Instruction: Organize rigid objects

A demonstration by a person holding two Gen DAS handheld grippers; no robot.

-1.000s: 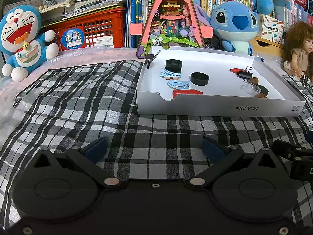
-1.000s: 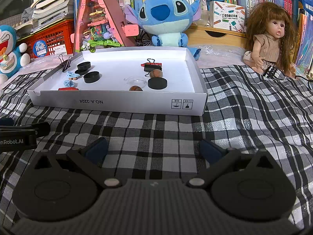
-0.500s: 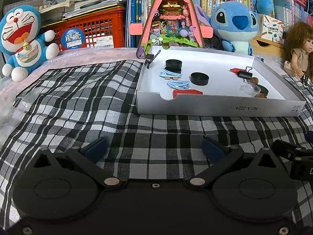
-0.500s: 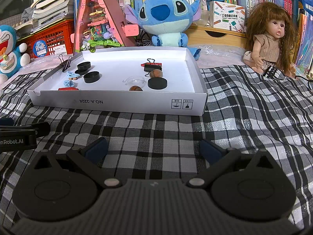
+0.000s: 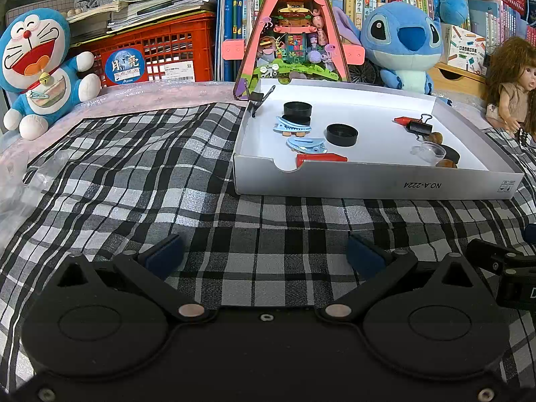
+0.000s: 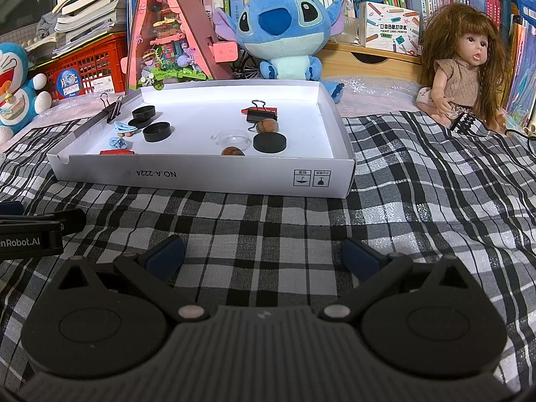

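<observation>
A white cardboard tray (image 5: 372, 184) (image 6: 207, 177) stands on the checked cloth ahead of both grippers. In it lie black round lids (image 5: 342, 134) (image 6: 156, 132), blue hair clips (image 5: 306, 144) (image 6: 123, 128), a red piece (image 5: 321, 159), a black binder clip (image 5: 418, 127) (image 6: 262, 115), brown nuts (image 6: 267, 125) and a clear small dish (image 6: 231, 138). Another binder clip (image 6: 112, 109) grips the tray's left rim. My left gripper (image 5: 264, 254) is open and empty, short of the tray. My right gripper (image 6: 263, 254) is open and empty too.
The checked cloth (image 5: 134, 174) covers the surface. Behind the tray stand a Doraemon plush (image 5: 37, 67), a red crate (image 5: 160, 57), a pink triangular model house (image 5: 294, 33), a Stitch plush (image 6: 284, 33) and a doll (image 6: 462, 67). Bookshelves fill the back.
</observation>
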